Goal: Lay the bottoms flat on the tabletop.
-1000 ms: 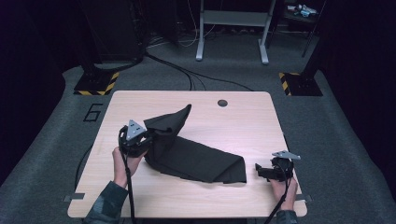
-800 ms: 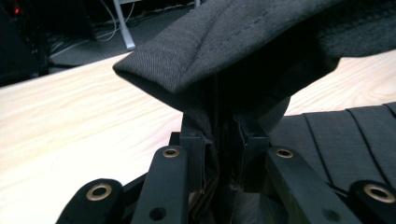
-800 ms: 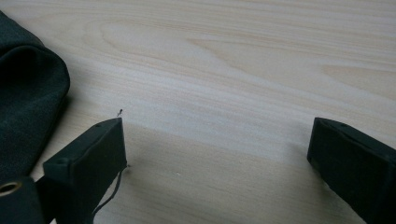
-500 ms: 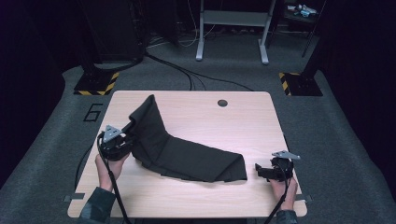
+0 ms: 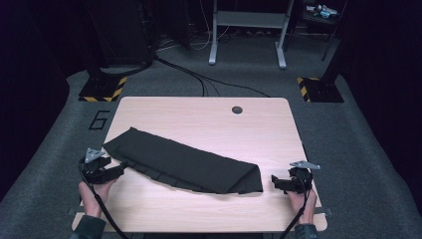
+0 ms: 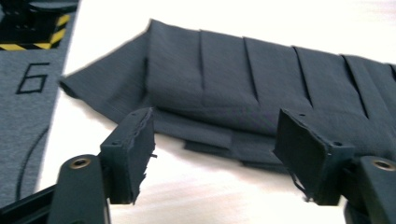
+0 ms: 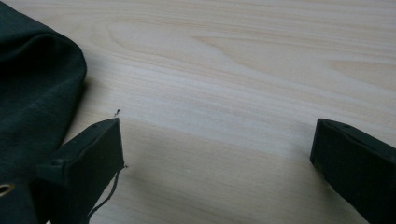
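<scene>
Both grippers, left and right, gape empty beside the cloth; its pleated hem may bunch if one jaw snags it.

one dark cloth, two tools, one table

A dark folded cloth lies slantwise across the pale wooden table. The left tool sits at the cloth's near-left edge, whether touching is unclear. The right tool rests just beside the cloth's right end, apart from it
</scene>
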Tool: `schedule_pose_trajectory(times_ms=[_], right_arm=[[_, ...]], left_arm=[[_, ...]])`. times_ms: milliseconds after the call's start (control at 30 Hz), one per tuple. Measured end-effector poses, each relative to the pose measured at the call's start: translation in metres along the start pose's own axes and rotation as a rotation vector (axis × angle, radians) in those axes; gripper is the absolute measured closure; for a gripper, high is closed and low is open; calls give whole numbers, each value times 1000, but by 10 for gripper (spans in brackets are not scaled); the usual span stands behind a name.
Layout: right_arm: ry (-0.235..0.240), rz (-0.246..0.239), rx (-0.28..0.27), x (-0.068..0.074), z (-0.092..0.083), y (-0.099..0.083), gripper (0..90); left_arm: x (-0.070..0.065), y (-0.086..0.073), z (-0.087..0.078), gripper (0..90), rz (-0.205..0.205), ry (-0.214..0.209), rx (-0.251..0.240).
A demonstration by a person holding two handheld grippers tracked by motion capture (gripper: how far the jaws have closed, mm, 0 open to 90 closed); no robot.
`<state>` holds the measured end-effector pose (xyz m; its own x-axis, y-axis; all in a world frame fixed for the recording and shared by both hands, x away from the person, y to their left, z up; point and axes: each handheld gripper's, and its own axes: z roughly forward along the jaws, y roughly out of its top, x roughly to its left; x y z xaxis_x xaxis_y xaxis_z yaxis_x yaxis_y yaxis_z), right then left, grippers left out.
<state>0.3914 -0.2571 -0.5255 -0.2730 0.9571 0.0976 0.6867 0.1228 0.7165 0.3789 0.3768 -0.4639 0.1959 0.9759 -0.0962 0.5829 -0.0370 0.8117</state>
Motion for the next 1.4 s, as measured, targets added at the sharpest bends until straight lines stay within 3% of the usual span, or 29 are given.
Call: schedule_pose_trajectory(times_ms=[100, 267, 367, 567, 667, 700, 767, 833, 933, 1100, 1133, 1400], right_arm=[[28, 16, -14, 11, -5, 3, 19], [84, -50, -50, 46, -14, 21, 22], [102, -109, -44, 72, -13, 31, 24], [152, -185, -35, 112, -5, 42, 28], [186, -224, -12, 131, 3, 45, 31], [189, -236, 3, 137, 7, 45, 31], [201, -240, 34, 146, 16, 44, 38], [182, -249, 76, 149, 25, 42, 50], [171, -253, 94, 146, 33, 40, 50], [154, -224, 109, 135, 42, 35, 49], [147, -217, 115, 134, 42, 35, 49], [128, -232, 123, 125, 43, 38, 47]], left_arm=[[0, 12, 4, 237, 29, 8, -6], [-5, 32, 25, 198, 90, 5, 19], [-9, 39, 39, 182, 111, 8, 36], [-6, 44, 69, 148, 142, 20, 119], [-4, 41, 83, 147, 156, 25, 159], [-4, 38, 88, 147, 142, 22, 160], [-4, 35, 94, 144, 144, 5, 208], [-4, 31, 100, 135, 160, -8, 240], [-4, 27, 104, 130, 161, -18, 267], [-8, 19, 103, 132, 176, -9, 257], [-8, 18, 103, 132, 159, -13, 254], [-13, 9, 95, 141, 153, -35, 249]])
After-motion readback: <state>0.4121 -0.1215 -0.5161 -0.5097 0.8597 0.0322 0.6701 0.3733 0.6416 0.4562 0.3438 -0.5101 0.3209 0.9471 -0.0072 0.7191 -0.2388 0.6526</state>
